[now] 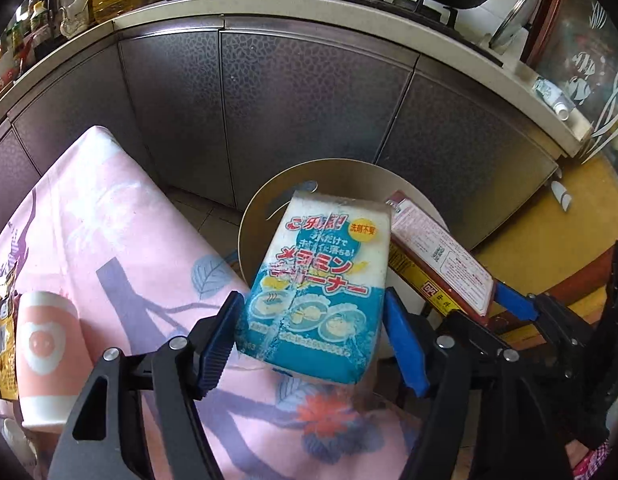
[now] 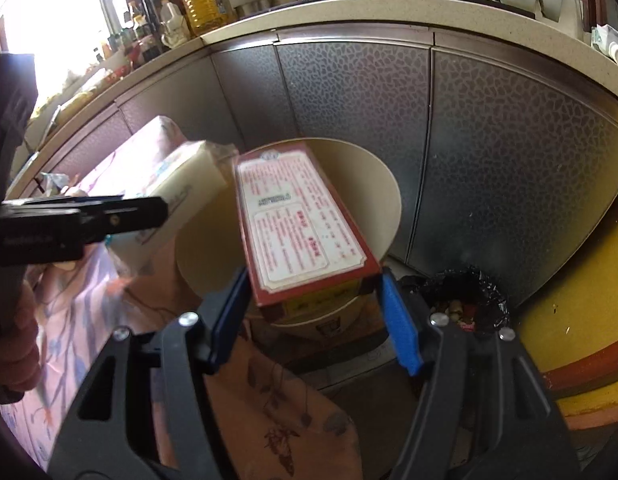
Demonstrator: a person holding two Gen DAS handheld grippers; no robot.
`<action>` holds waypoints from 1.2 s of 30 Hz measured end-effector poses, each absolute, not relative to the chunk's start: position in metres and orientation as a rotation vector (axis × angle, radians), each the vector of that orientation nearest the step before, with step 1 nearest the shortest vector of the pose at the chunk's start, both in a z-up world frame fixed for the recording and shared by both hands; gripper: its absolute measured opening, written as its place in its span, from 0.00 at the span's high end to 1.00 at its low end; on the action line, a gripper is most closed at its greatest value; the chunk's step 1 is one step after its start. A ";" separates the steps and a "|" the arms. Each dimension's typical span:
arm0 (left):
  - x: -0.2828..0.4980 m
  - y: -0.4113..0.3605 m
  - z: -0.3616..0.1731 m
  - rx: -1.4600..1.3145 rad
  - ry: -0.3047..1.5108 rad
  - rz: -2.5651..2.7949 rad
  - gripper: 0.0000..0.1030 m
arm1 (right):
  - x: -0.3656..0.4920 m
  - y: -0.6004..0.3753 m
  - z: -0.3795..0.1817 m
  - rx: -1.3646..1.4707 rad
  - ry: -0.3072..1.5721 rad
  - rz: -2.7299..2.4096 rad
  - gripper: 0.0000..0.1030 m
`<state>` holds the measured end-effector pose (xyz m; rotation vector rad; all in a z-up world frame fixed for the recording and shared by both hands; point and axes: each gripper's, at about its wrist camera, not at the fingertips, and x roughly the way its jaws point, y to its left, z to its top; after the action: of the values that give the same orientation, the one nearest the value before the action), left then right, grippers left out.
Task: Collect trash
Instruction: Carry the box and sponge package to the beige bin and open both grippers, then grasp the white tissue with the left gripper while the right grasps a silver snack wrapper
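Left gripper (image 1: 315, 344) clenches a melamine sponge pack (image 1: 315, 286), right gripper (image 2: 315, 318) a red carton (image 2: 299, 222); both await the black-lined trash bin (image 2: 465, 304).

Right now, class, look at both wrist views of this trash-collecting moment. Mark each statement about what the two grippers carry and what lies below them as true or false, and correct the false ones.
1. The left gripper holds a sponge pack printed in blue and white. True.
2. The right gripper is empty. False: its fingers flank a red carton.
3. A round beige bin sits below both items. True.
4. The black-lined trash bin is empty. False: scraps show inside it.
5. A pink cup stands on the floral cloth. True.
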<state>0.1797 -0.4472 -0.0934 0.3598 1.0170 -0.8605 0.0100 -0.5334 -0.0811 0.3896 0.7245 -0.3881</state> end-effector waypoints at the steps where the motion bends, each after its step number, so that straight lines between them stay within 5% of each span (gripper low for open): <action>1: 0.182 -0.453 -0.098 0.360 1.033 -0.860 0.33 | 0.013 -0.535 -0.083 0.388 0.726 -0.382 0.38; 3: 0.187 -0.461 -0.108 0.344 1.091 -0.871 0.32 | 0.018 -0.537 -0.085 0.371 0.724 -0.389 0.30; 12: 0.169 -0.415 -0.069 0.263 0.973 -0.765 0.31 | 0.004 -0.528 -0.072 0.408 0.637 -0.386 0.30; 21: 0.097 -0.246 -0.042 0.192 0.790 -0.649 0.23 | -0.019 -0.469 -0.042 0.409 0.555 -0.251 0.30; 27: 0.087 -0.131 -0.056 0.169 0.837 -0.437 0.20 | 0.000 -0.393 -0.041 0.385 0.602 -0.077 0.38; 34: 0.135 -0.096 -0.083 -0.024 0.985 -0.436 0.20 | 0.027 -0.310 -0.057 0.342 0.699 0.052 0.43; 36: 0.144 -0.102 -0.099 -0.041 1.019 -0.435 0.30 | 0.031 -0.297 -0.056 0.327 0.710 0.066 0.43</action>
<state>0.1442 -0.1022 -0.0990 -0.0414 1.0191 -0.4354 0.0311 -0.2969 -0.0563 0.3266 0.7097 0.0661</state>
